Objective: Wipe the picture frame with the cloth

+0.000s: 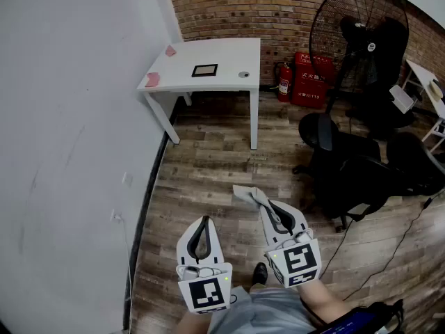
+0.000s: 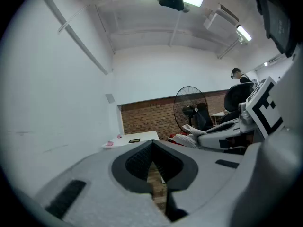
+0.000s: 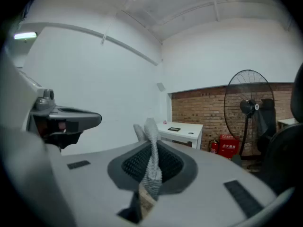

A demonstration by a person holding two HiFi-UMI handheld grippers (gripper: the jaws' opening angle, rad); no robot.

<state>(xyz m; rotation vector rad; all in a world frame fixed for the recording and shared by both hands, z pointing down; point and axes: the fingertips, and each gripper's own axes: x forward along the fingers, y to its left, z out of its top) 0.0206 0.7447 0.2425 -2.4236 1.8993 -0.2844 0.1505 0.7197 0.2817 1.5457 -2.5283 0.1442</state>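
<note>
Between right gripper (image 3: 150,144) jaws, cloth (image 3: 152,167) pinched

Carrying both grippers low in front of me, tips pointing forward.
I'm holding the left gripper (image 1: 204,221) with its jaws closed together, nothing between them. I'm holding the right gripper (image 1: 270,207) just beside it and a little further ahead, its jaws clamping the cloth (image 1: 249,194), which is sticking out past the tips. The two grippers are running roughly parallel, not touching each other.
</note>
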